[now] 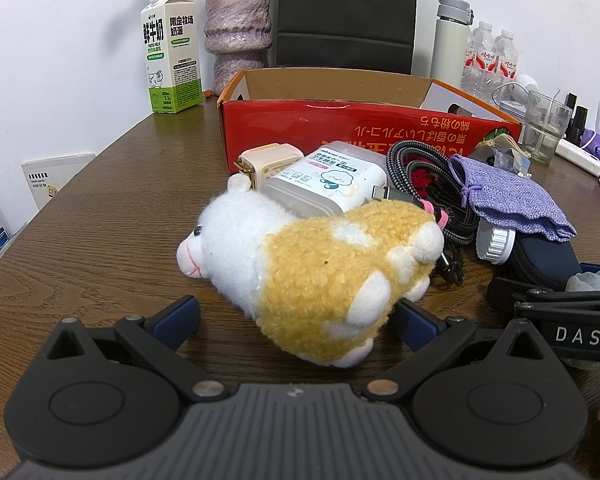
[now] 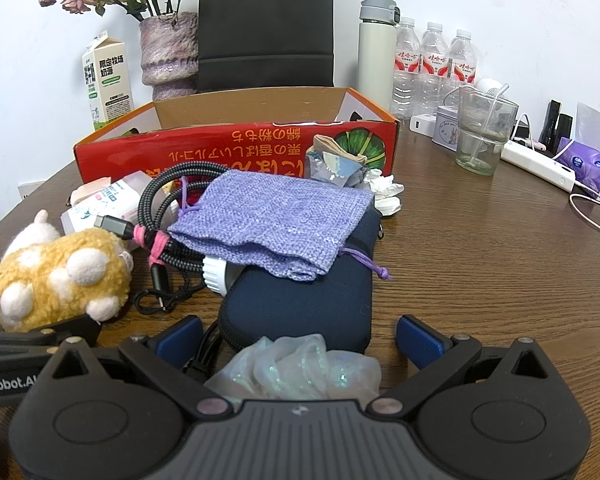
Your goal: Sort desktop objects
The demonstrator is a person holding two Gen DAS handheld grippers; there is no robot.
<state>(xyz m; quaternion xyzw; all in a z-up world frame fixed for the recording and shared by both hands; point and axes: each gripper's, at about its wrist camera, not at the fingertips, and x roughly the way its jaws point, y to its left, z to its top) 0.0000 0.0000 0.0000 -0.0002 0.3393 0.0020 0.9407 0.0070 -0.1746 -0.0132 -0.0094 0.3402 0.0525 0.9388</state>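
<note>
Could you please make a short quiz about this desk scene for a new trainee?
1. True or false: the left tool is shut on the plush toy.
2. What lies on the navy pouch? A) purple drawstring bag B) a milk carton C) a glass cup
3. Fill in: the red box stands ____ the pile of objects.

Key: 1 false, its jaws stand open around the toy; 2 A; 3 behind.

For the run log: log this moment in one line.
left tongs: open, around plush | right tongs: open, over pouch | box: behind pile
</note>
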